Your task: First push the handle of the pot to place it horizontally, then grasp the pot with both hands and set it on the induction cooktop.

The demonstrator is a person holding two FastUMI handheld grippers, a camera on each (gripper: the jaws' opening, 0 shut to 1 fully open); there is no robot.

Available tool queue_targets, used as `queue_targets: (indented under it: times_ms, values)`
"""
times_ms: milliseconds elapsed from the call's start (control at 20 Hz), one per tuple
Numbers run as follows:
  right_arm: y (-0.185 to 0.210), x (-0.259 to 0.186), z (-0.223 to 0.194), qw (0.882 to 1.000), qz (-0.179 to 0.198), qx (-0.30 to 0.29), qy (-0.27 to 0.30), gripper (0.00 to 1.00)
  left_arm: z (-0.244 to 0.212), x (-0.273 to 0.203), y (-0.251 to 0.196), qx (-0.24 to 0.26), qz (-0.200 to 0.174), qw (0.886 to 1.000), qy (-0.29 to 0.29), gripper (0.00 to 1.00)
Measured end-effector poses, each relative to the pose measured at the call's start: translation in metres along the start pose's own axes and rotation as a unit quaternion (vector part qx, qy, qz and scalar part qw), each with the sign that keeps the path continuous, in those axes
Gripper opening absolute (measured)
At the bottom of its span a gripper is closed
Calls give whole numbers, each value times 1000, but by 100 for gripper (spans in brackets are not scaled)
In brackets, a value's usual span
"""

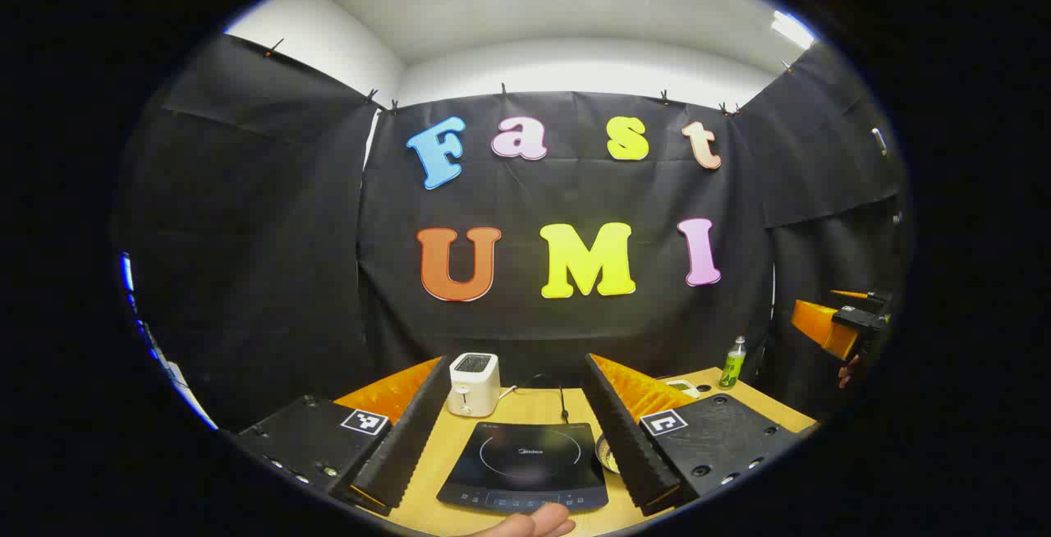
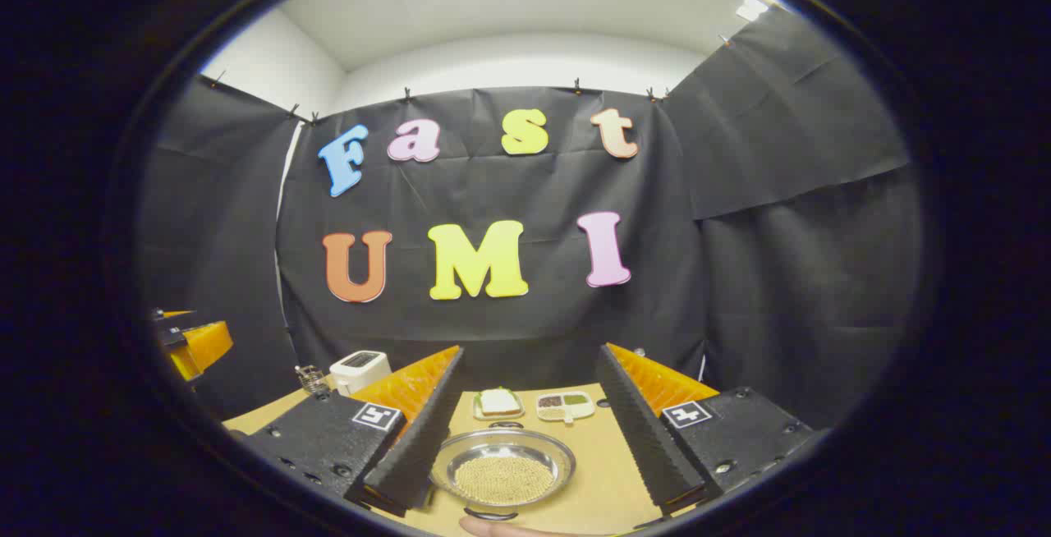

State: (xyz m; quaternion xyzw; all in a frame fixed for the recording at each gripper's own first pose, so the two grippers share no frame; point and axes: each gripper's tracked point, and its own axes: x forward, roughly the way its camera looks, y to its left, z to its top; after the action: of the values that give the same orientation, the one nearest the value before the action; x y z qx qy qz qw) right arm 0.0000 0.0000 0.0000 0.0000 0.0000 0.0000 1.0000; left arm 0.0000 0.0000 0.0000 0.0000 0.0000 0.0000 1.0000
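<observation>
In the right gripper view a shallow silver pot filled with small yellowish grains sits on the wooden table, low between my open right gripper's fingers. One dark pot handle points away from me and the other points toward me. In the left gripper view the black induction cooktop lies between the spread fingers of my open left gripper. A sliver of the pot's rim peeks out beside that gripper's right finger. Neither gripper touches anything.
A white toaster stands behind the cooktop with a cable running to it. A green bottle stands at the table's far right corner. Two small dishes lie beyond the pot. A fingertip shows at the bottom edge.
</observation>
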Motion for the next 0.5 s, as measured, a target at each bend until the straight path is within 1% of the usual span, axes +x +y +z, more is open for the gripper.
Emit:
queue_targets:
  times_ms: [150, 200, 250, 350, 400, 450, 500]
  values:
    - [2, -4, 2, 1000, 2, -7, 0, 96, 0, -3, 1, 0, 4, 1000, -3, 95]
    - [2, -4, 1, 1000, 2, -10, 2, 100, -1, -3, 2, 0, 8, 1000, -2, 95]
    - [0, -5, -1, 1000, 2, -12, 6, 96, -3, -2, 2, 0, 8, 1000, 0, 95]
    - [-2, -4, -3, 1000, 3, -13, 9, 96, -2, -3, 0, 3, 5, 1000, -4, 95]
    - [-4, -3, -4, 1000, 1, -14, 11, 100, -2, -3, 1, 4, 7, 1000, -4, 95]
    - [-5, -1, -6, 1000, 0, -14, 12, 96, -2, -4, -1, 6, 5, 1000, -6, 95]
    - [-6, 0, -7, 1000, -1, -14, 14, 96, -2, -4, -4, 8, 2, 1000, -8, 95]
